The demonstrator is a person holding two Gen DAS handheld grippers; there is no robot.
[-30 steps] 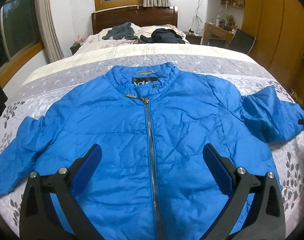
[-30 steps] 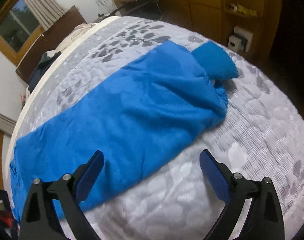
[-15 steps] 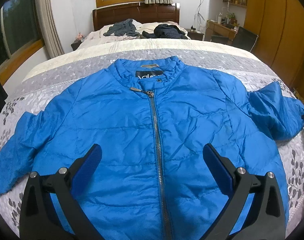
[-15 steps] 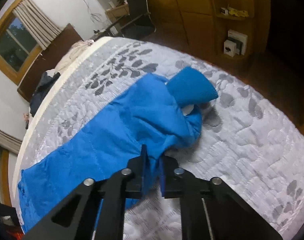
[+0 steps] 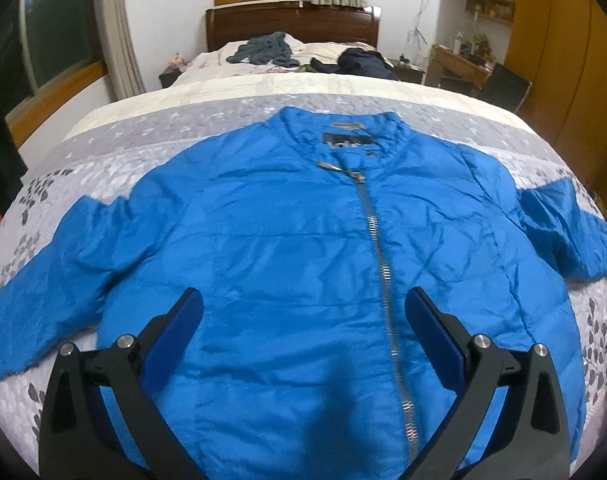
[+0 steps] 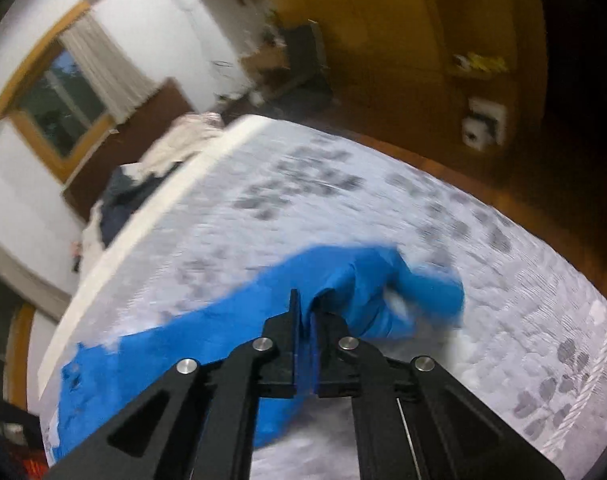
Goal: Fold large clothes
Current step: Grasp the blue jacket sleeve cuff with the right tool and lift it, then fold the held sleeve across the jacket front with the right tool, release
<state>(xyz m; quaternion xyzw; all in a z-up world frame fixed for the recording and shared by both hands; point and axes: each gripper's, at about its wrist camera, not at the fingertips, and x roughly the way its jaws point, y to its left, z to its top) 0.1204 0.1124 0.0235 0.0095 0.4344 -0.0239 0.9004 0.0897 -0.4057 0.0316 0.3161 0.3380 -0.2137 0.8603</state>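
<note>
One blue jacket point(image 5: 303, 248) lies flat, zipped, across the bed's point(image 5: 231, 120) foot end; left gripper point(image 5: 303, 324) hovers spread wide above it, right gripper point(image 6: 305, 312) pinches its sleeve point(image 6: 367, 284).

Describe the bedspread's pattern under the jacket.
Grey quilted bedspread with a darker leaf print, clearest in the left wrist view.

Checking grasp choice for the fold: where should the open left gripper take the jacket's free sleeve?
At the cuff, coming in from the outer side. That sleeve lies flat on the bed, its end clear of the jacket body, so the left gripper fingers can pinch its edge.
</note>
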